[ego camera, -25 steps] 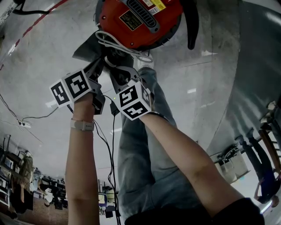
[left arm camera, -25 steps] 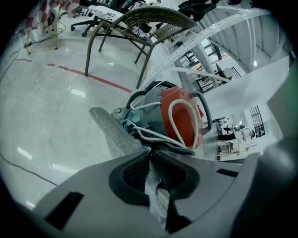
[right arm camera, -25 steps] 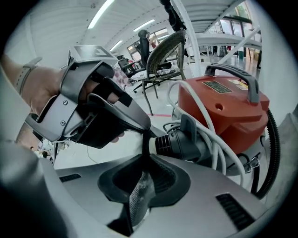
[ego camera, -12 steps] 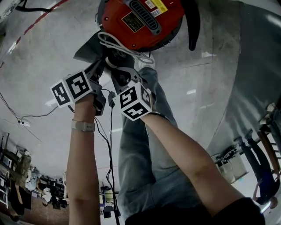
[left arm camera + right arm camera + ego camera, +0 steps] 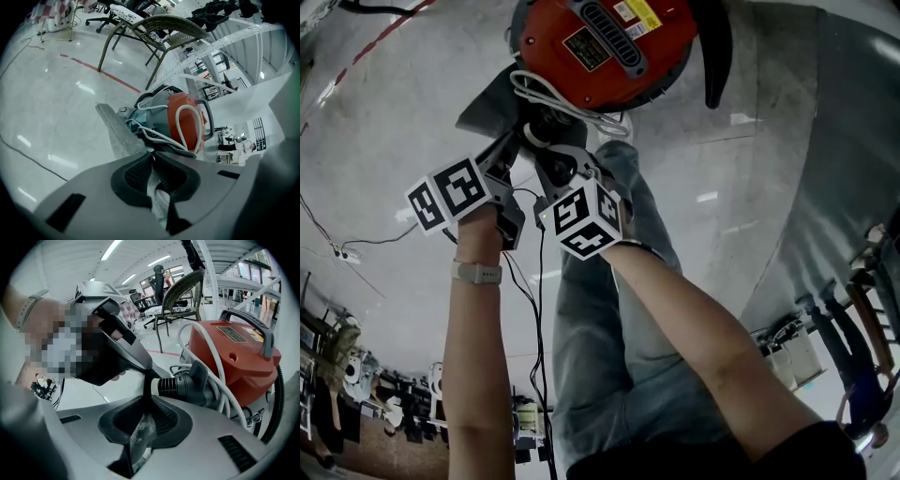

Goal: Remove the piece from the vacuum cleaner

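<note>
Both tongs have drifted slightly toward the lower left, away from the red drum-shaped vacuum cleaner (image 5: 600, 42), which is cut off at top centre. The left tongs (image 5: 151, 157), jaws just closing, and the right tongs (image 5: 146, 399) clench the grey mesh fabric piece (image 5: 117, 132), which lies half-hidden just beside the vacuum.

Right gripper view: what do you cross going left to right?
Watch strap → left tongs → black hose connector → red vacuum cleaner → black hose.
</note>
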Available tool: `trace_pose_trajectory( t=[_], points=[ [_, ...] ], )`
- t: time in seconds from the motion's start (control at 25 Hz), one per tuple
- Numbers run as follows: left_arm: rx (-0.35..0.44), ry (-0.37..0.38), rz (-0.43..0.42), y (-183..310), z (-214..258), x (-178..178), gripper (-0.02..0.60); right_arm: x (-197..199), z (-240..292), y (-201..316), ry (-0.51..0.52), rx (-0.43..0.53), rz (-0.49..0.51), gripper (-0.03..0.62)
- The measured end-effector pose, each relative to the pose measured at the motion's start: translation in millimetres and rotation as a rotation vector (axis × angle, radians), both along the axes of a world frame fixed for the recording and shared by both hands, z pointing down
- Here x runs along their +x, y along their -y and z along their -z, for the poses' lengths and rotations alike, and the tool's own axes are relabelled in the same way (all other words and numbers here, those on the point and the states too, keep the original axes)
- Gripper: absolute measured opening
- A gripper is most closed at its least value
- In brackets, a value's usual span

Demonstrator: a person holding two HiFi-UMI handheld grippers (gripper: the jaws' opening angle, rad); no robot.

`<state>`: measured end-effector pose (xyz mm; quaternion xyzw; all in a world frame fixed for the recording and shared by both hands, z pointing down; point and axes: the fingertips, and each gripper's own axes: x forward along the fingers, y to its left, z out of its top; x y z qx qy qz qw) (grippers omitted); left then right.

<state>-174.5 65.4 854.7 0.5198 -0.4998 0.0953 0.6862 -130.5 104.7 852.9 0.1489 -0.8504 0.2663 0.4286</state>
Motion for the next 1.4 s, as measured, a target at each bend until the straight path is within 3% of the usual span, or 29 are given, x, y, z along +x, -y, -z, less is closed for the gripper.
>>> trace_pose_trajectory(
  t=[0.24, 1.08, 1.4],
  points=[
    [-0.002, -0.002, 0.002, -0.3, 0.1, -0.9, 0.037, -2.0, -0.1, -1.5, 0.003, -0.022, -0.020, 0.080],
    [-0.011, 0.000, 0.024, -19.5, -6.7, -15.2, 0.031, -14.4, -8.0, -18.4, -0.002, -0.012, 0.056, 0.089],
    [-0.040, 0.012, 0.058, -50.0, -7.3, -34.7, 0.034, -35.5, -4.5, -51.6, 0.035, -0.061, 0.129, 0.072]
  ],
)
